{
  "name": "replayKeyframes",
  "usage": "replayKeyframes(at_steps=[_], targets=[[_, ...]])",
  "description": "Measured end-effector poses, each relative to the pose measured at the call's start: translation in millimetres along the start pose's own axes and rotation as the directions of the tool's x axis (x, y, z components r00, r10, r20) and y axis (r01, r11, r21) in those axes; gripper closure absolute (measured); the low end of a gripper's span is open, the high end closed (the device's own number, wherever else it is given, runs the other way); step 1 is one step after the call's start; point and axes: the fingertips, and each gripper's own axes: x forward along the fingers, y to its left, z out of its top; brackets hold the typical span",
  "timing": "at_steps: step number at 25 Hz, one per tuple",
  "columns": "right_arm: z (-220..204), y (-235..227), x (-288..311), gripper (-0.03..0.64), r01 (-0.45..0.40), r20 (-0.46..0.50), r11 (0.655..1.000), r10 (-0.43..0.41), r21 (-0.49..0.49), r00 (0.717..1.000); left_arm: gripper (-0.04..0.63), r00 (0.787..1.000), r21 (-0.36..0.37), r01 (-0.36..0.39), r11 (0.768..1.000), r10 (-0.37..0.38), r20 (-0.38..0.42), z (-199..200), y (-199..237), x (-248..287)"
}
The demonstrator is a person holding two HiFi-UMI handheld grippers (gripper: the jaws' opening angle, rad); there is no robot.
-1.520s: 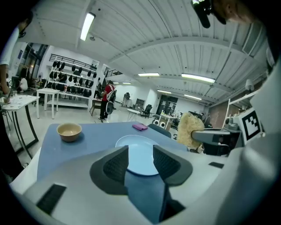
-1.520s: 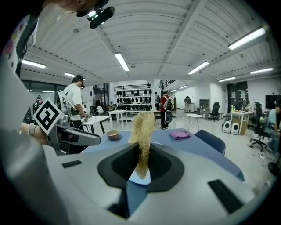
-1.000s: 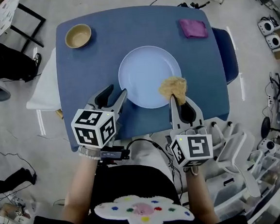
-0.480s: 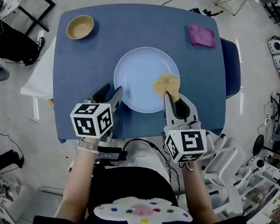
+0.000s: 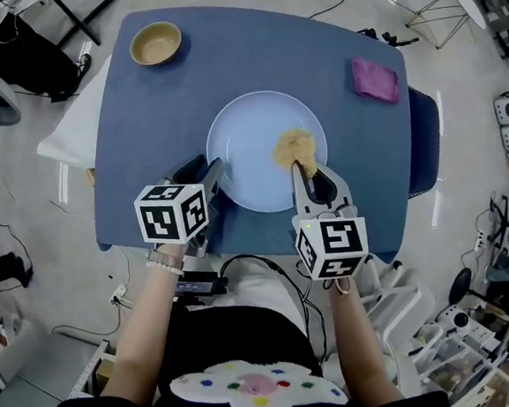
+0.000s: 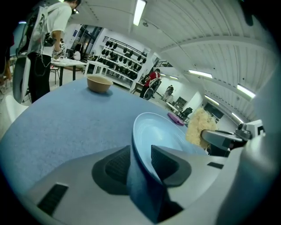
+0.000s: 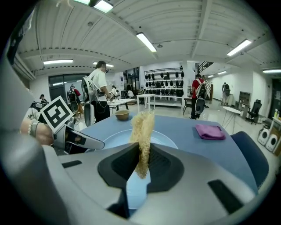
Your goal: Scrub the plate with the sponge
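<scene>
A pale blue plate [image 5: 249, 145] lies in the middle of the blue table [image 5: 141, 119]. My left gripper [image 5: 209, 168] is at the plate's near-left rim. In the left gripper view the rim [image 6: 137, 145] stands between the jaws of the left gripper [image 6: 140, 160], which are closing, with a gap still showing beside the pads. My right gripper [image 5: 305, 174] is shut on a tan fibrous sponge [image 5: 292, 148], which rests over the plate's right part. In the right gripper view the sponge [image 7: 142, 132] sticks up from the pinched right gripper [image 7: 141, 165], with the plate [image 7: 114, 138] behind it.
A tan bowl [image 5: 156, 44] stands at the table's far left corner. A purple cloth [image 5: 376, 79] lies at the far right. A dark blue chair [image 5: 424, 139] is against the table's right side. People and racks are in the room behind.
The left gripper has come in to the plate's rim and its jaws have narrowed around it. The right gripper has carried the sponge a little further onto the plate.
</scene>
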Motion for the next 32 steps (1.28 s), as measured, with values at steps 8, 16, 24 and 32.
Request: replayKeyframes(at_steps=[8, 16, 24, 32], targets=[[1.2, -5.4, 35.8, 0.566, -0.038, -0.072, 0.998, 0.035, -0.043, 0.997, 0.487, 0.999, -0.015, -0.032, 0.999, 0.032, 0.012, -1.1, 5.6, -1.2], [0.0, -12.9, 68.9, 0.566, -0.034, -0.149, 0.999, 0.037, 0.024, 0.988, 0.529, 0.999, 0.023, -0.036, 0.999, 0.036, 0.013, 6.3, 7.0, 2.5], [-8.8, -27.8, 92.3, 0.566, 0.0, -0.217, 0.998, 0.014, 0.065, 0.976, 0.534, 1.0, 0.025, -0.021, 0.999, 0.021, 0.008, 7.2, 7.5, 2.3], [-12.3, -36.5, 115.1, 0.566, 0.027, -0.27, 1.0, -0.029, -0.013, 0.963, 0.535, 1.0, 0.015, -0.009, 1.0, 0.009, 0.005, 7.0, 8.2, 1.7]])
